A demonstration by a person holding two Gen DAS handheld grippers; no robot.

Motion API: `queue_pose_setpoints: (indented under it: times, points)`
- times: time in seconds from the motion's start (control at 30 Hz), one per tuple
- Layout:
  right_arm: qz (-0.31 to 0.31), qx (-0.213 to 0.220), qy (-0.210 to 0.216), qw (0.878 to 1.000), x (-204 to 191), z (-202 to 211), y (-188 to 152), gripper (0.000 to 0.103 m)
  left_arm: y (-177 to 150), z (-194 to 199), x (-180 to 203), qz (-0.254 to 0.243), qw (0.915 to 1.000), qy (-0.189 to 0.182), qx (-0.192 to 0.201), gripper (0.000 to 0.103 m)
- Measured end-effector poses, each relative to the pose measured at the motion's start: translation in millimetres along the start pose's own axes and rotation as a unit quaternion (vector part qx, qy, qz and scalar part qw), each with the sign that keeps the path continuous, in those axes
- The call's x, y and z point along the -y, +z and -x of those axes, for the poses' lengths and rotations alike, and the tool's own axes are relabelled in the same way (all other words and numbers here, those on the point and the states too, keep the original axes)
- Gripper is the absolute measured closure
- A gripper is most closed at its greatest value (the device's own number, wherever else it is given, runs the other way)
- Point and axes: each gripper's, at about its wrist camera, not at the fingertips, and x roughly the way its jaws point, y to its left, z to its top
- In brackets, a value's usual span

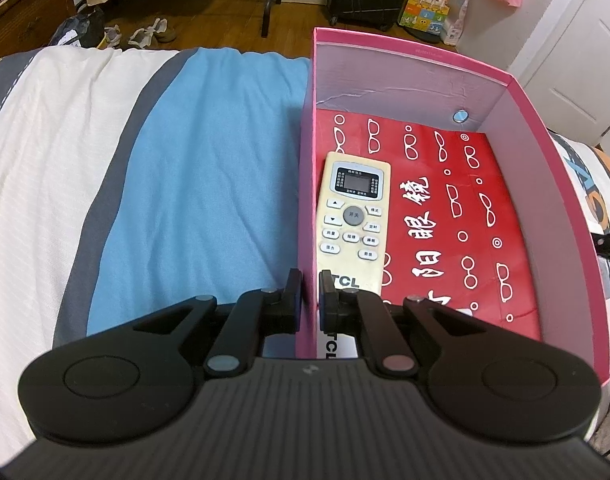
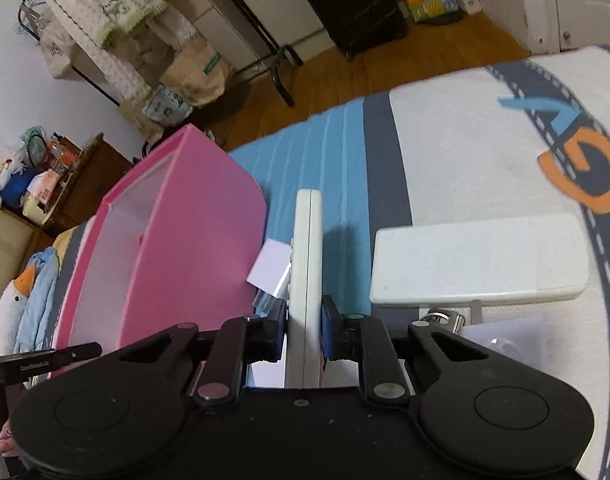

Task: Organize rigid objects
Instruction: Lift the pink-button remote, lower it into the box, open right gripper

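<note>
**Count of items on the bed**

- Pink cardboard boxes, open-topped: 1 (image 1: 553, 184).
- Red printed sheets with white glasses motifs, lining that box: 1 (image 1: 445, 216).
- Remote controls: 3 in all. One cream push-button remote marked TCL (image 1: 355, 224) lies in the box; one white slim remote seen edge-on (image 2: 307, 264); one white flat remote lying back-up on the bedspread (image 2: 479, 258).
- Small white cards beside the slim remote: 1 (image 2: 270, 266).
- Black two-finger grippers: 2, the left (image 1: 309, 286) and the right (image 2: 305, 322).
- Black wheeled suitcases on the floor: 1 (image 2: 353, 4).
</note>
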Motion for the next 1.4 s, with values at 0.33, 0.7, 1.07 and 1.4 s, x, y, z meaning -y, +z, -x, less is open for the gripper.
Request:
queue_pose_setpoints:
  times: [0.33,0.7,1.07,1.4]
  points:
    - [-0.039,0.080,0.128,0.988,-21,57,4,0.082,-1,1,0,0.005,1.0000,0.004,0.000,0.097]
    - [0.005,-0.018,0.092,0.996,-149,-21,9,0.082,-3,2,-4,0.014,0.9999,-0.003,-0.002,0.097]
    - [-0.031,-0.033,-0.063,0.997,-160,-116,6,0.082,-4,7,-7,0.015,0.9997,-0.017,0.006,0.095]
    - [-0.075,-0.061,-0.017,0.995,-150,-126,-5,0.076,-4,6,-9,0.020,0.9995,-0.021,0.006,0.095]
